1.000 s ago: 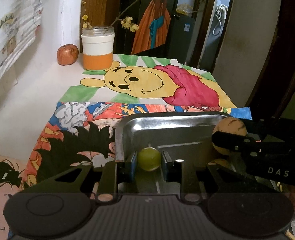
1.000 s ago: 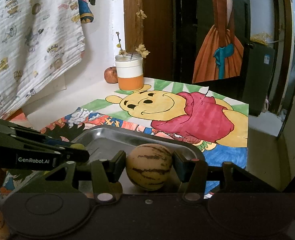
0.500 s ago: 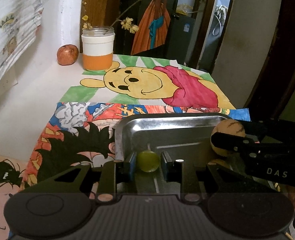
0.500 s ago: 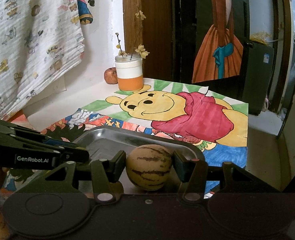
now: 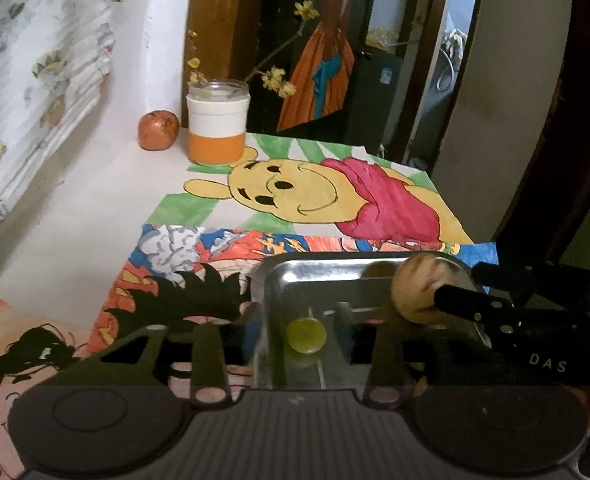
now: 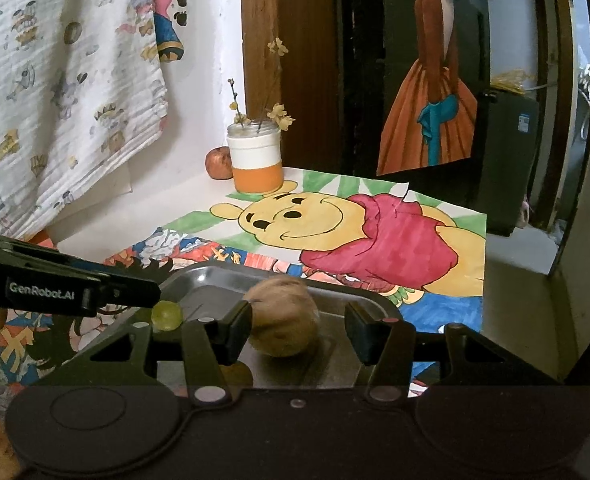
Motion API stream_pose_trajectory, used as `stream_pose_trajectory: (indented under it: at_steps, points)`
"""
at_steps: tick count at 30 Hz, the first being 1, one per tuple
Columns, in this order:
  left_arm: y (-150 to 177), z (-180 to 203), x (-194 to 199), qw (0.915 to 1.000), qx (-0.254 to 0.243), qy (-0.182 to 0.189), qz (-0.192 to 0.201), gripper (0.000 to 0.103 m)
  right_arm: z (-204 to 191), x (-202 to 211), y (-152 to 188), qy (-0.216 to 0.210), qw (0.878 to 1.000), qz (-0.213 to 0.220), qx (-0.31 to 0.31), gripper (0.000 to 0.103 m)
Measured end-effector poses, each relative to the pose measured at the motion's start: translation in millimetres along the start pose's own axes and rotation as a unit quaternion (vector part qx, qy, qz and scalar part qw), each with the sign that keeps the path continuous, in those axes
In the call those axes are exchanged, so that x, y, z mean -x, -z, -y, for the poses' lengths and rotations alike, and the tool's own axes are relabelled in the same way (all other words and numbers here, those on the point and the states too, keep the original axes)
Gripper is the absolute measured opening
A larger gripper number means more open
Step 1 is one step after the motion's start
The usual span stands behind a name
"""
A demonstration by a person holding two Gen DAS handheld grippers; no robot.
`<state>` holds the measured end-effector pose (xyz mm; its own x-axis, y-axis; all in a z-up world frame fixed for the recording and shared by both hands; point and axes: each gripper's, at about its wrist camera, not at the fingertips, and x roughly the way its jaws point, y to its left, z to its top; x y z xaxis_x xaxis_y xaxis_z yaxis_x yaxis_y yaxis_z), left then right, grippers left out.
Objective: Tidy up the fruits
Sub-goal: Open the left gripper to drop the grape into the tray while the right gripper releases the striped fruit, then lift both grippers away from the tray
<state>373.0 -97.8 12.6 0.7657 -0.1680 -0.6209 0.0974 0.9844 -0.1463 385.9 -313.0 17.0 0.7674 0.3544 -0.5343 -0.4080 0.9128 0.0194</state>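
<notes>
- The left gripper [image 5: 295, 330] stands spread: its jaws have just been opening, and the small green fruit [image 5: 306, 335], perhaps a grape, sits loose between them, touched by neither finger.
- That green fruit lies on the floor of the steel tray [image 5: 327, 270], toward its near left part.
- The right gripper [image 6: 298, 330] is also spread. The striped round melon [image 6: 283, 315] is blurred, close against the left finger, with a clear gap to the right one; I judge it released and settling.
- The melon is inside the tray too, right of the green fruit and well apart from it.
- The tray rests on colourful drawings; beyond them lies a yellow bear drawing [image 5: 307, 196].
- Far left, an orange-and-white jar [image 5: 218, 122] with flower sprigs stands just beside a reddish fruit [image 5: 158, 129], likely an apple or pomegranate.
- Step in hand: dropping both fruits into the tray.
- Next move calls for drawing both grippers back without nudging the fruits, then reaching far left for the reddish fruit.
</notes>
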Motion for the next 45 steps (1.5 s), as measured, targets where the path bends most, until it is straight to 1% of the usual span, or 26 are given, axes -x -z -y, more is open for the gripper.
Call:
stream_pose_trajectory:
  at_steps: [1,3,5,7,11,13,14,16,18,22,30,39,45]
  points:
    - [0,0,2,1.0000,0.001,-0.003,0.004,0.057,-1,2,0,0.000,1.000,0.001,-0.001,0.057]
    - [0,-1,7,0.9999,0.001,-0.006,0.010,0.059,-2,5,0,0.002,1.000,0.003,-0.001,0.060]
    - [0,-1,12,0.9998,0.004,-0.009,0.015,0.064,-4,9,0,0.003,1.000,0.007,-0.002,0.062]
    - [0,-2,18,0.9996,0.006,-0.014,0.024,0.074,-6,14,-1,0.004,1.000,0.011,-0.003,0.067]
    - [0,-2,31,0.9987,0.005,-0.027,0.042,0.084,-10,23,-3,0.007,1.000,0.018,-0.001,0.073]
    - [0,-3,38,0.9982,0.010,-0.033,0.050,0.090,-13,28,-3,0.009,1.000,0.020,-0.001,0.078]
    - [1,-3,40,0.9980,0.011,-0.034,0.053,0.091,-14,30,-4,0.010,1.000,0.022,-0.002,0.079]
    - [2,-3,47,0.9976,0.011,-0.036,0.057,0.098,-16,36,-4,0.011,1.000,0.025,-0.003,0.083]
    - [5,-3,52,0.9972,0.010,-0.041,0.062,0.100,-19,42,-5,0.013,0.999,0.029,-0.006,0.086]
    - [10,-2,65,0.9961,0.006,-0.050,0.072,0.103,-24,54,-4,0.018,0.999,0.035,-0.010,0.095]
    - [24,-5,93,0.9940,0.019,-0.061,0.088,0.103,-37,81,-4,0.014,0.999,0.045,-0.014,0.102]
    - [40,-5,122,0.9922,0.021,-0.068,0.102,0.103,-53,107,1,0.011,0.999,0.050,-0.019,0.102]
    - [51,-7,138,0.9914,0.029,-0.072,0.105,0.103,-61,120,9,0.017,0.998,0.050,-0.025,0.102]
